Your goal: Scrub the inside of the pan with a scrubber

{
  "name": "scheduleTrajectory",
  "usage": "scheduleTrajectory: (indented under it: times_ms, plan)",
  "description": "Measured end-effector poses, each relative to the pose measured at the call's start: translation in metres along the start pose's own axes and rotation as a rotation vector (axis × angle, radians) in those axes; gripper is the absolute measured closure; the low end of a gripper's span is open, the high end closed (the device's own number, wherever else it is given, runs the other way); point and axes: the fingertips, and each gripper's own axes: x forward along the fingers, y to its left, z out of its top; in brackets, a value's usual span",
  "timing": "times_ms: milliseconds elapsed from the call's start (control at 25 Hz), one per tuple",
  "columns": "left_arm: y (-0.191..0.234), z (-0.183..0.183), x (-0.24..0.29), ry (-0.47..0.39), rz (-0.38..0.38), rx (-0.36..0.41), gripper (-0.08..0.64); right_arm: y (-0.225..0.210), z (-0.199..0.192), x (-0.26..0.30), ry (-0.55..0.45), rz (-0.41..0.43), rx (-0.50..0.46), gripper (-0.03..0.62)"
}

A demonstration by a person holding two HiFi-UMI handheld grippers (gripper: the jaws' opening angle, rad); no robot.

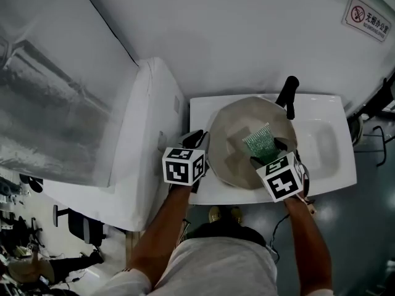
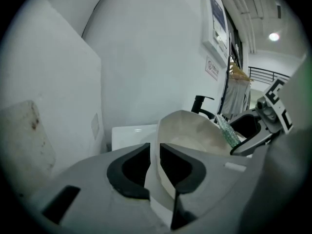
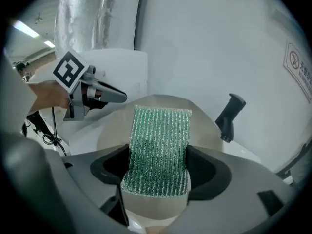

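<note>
The left tool (image 2: pixel 155 161) is closed on the rim of the pale round metal pan (image 1: pixel 225 137), which stands tilted in the white sink (image 1: pixel 327 165). The right tool (image 3: pixel 158 168) clamps the green woven scrubber (image 3: pixel 158 140), held over the pan's inside.

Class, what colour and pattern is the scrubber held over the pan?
Green, with shiny ribbed stripes running along it. The scrubber shows best in the right gripper view.

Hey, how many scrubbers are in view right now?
1. The green scrubber is clamped in the right gripper, over the inside of the pan. No other shows, though the pan could hide one.
</note>
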Motion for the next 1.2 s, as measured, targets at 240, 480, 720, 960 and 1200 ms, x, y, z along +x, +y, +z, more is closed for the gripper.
scheduleTrajectory:
  times_ms: [240,480,720,960,1200]
  plan:
    - [-0.016,0.042,-0.026,-0.106,-0.026,0.035,0.505,-0.001,0.043,-0.036,-0.158,0.047,0.060,0.239]
    - [-0.044,0.087,-0.058,-0.255,-0.093,0.080,0.505,-0.002,0.088,-0.080,-0.351,0.063,0.072,0.239]
    - [-0.072,0.132,-0.098,-0.433,-0.154,0.148,0.506,0.004,0.124,-0.122,-0.564,0.102,0.067,0.239]
    - [-0.093,0.158,-0.131,-0.563,-0.190,0.204,0.508,0.012,0.144,-0.153,-0.736,0.147,0.067,0.239]
    - [-0.109,0.167,-0.153,-0.656,-0.239,0.227,0.526,0.018,0.152,-0.176,-0.894,0.195,0.102,0.239]
